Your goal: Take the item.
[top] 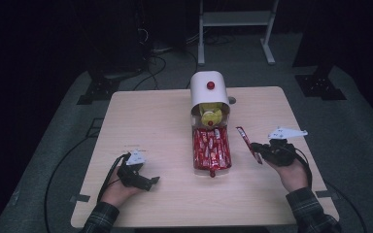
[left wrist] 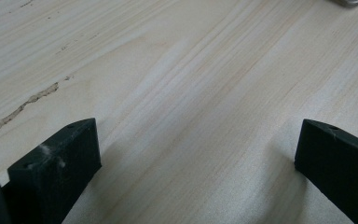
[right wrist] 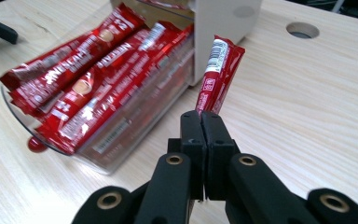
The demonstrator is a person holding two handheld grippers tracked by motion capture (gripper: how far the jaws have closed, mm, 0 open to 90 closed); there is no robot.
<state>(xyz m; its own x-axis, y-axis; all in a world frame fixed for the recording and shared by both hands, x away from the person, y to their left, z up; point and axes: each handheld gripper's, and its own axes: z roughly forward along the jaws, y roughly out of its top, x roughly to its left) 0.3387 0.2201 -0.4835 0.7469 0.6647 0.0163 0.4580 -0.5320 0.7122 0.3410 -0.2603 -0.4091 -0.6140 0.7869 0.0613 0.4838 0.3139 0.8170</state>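
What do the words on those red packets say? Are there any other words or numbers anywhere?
Red packets in the clear tray: white brand lettering, too blurred to read.
Red packet held in the right tool: a barcode and small print, too small to read.
White dispenser: no words, just a red knob.
Table under the left tool: none.

Red foil stick sachet (right wrist: pixel 218 74) with white lettering and barcode; matching red sachets (right wrist: pixel 88 84) fill the clear tray (right wrist: pixel 103 157) below the white dispenser (top: pixel 209 92) with its red knob (top: pixel 210 85); pale wood-grain worktop (left wrist: pixel 205 84).
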